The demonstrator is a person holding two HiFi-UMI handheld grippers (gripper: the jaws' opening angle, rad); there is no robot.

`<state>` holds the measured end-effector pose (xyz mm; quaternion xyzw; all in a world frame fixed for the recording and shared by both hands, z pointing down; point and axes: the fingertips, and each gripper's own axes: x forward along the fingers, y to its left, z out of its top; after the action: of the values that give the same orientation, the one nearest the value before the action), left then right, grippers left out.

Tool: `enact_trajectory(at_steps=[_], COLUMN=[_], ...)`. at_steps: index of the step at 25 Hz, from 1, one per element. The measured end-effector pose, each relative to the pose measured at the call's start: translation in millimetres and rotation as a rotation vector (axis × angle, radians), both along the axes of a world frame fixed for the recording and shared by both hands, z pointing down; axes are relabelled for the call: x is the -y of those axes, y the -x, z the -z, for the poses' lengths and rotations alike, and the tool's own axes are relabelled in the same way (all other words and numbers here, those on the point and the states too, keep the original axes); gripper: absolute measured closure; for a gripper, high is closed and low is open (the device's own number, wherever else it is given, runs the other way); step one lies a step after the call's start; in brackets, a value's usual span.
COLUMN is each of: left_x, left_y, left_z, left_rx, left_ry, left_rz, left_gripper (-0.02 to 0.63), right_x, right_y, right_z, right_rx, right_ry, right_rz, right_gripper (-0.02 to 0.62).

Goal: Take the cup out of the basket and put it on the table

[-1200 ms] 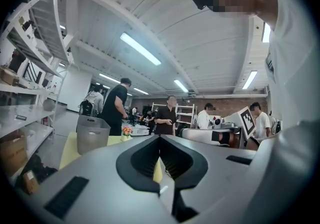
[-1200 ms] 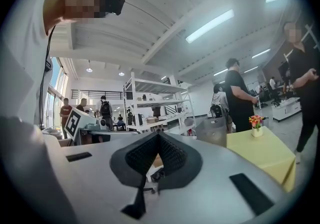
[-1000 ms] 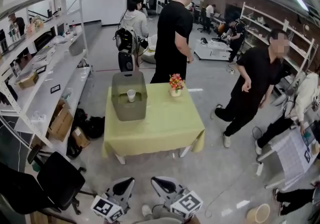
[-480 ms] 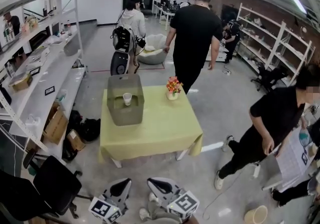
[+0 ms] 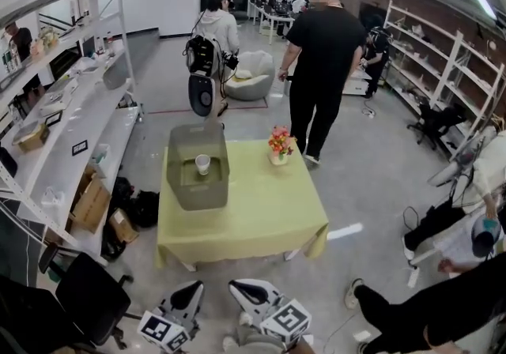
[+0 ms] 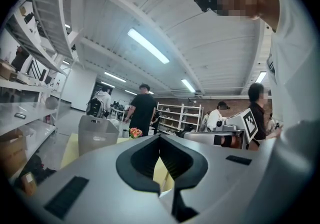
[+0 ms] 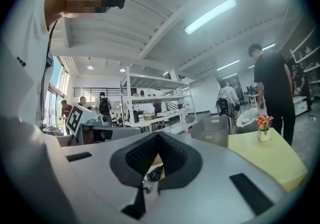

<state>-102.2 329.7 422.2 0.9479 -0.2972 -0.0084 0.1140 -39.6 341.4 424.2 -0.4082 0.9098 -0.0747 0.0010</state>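
A small white cup (image 5: 203, 163) stands upright inside a grey basket (image 5: 197, 185) on the left part of the table with the yellow-green cloth (image 5: 261, 210). Both grippers are held low at the bottom of the head view, well short of the table's near edge. My left gripper (image 5: 194, 295) and my right gripper (image 5: 247, 292) are both shut with nothing between the jaws. The left gripper view shows its closed tips (image 6: 160, 137) with the basket (image 6: 97, 135) far off. In the right gripper view the closed tips (image 7: 158, 134) point past the basket (image 7: 210, 130); the cup is hidden in both.
A small vase of flowers (image 5: 278, 144) stands at the table's far edge. A person in black (image 5: 320, 68) stands just behind the table, others farther back and at the right. White shelving (image 5: 71, 123) runs along the left, with boxes, bags and a black chair (image 5: 87, 293) below.
The person in black behind the table has stepped right and away. Another person in black has crossed from the right to the bottom right corner. Both grippers have stayed low and shut.
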Motion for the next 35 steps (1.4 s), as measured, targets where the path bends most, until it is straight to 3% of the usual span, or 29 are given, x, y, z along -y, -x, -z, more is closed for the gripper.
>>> enact_trajectory(at_steps=[18,35], left_x=[78,144], left_y=[-55,-47], left_z=[10,2], left_rx=[0.039,0.052], left_ry=[-0.017,-0.032], left_rz=[0.093,0.11], left_gripper=[0.597,0.597], right_x=[84,152], right_y=[-69,-61], right_z=[12,2], right_rx=[0.039,0.035], right_ry=[-0.027,-0.035], right_rz=[0.045,0.061], right_gripper=[0.588,0.588])
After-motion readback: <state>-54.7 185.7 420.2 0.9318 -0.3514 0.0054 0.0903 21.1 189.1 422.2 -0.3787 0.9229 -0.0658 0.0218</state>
